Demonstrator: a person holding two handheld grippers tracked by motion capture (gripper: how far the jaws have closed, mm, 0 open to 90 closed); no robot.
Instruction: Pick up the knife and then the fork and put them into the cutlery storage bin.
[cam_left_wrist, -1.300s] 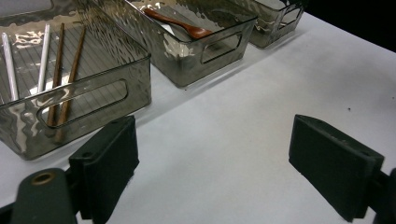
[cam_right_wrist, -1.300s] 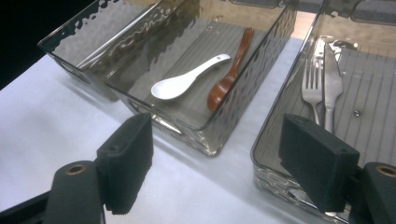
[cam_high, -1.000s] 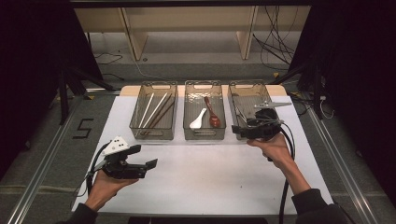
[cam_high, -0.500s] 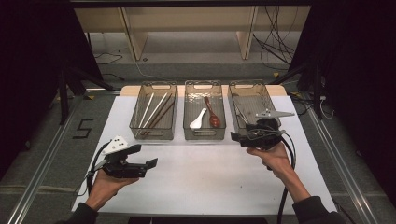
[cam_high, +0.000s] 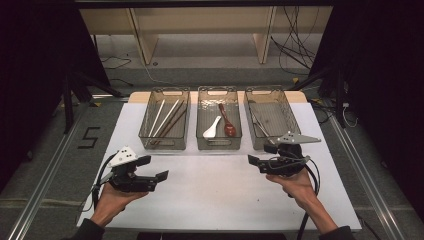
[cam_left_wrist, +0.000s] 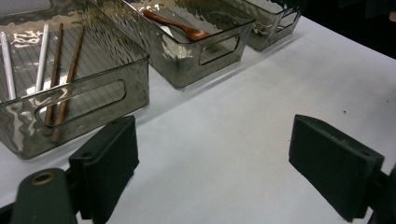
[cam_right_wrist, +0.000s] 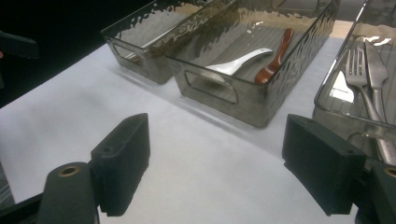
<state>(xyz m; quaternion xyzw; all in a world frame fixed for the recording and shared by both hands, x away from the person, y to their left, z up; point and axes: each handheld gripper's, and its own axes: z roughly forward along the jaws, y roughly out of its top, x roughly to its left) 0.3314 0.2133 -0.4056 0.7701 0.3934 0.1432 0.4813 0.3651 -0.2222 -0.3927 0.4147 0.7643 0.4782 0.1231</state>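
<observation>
Three smoky clear bins stand in a row at the back of the white table (cam_high: 220, 200). The left bin (cam_high: 163, 146) holds white and brown chopsticks (cam_left_wrist: 58, 70). A white spoon (cam_right_wrist: 238, 63) and a brown wooden spoon (cam_right_wrist: 275, 56) lie in the middle bin (cam_high: 219, 145). The right bin (cam_high: 295, 120) holds a fork (cam_right_wrist: 359, 70) and a knife (cam_right_wrist: 376, 65). My left gripper (cam_high: 154, 168) hovers open over the table's front left, nothing between its jaws. My right gripper (cam_high: 260, 156) is open and empty, just in front of the right bin.
Bare white tabletop lies between the two grippers and in front of the bins. Metal rails (cam_high: 45, 180) run along both sides of the table. Behind it are a wooden shelf frame (cam_high: 200, 30) and loose cables (cam_high: 295, 45) on the floor.
My right gripper has drawn back from over the right bin toward the person and now sits lower over the table. The left gripper has stayed put.
</observation>
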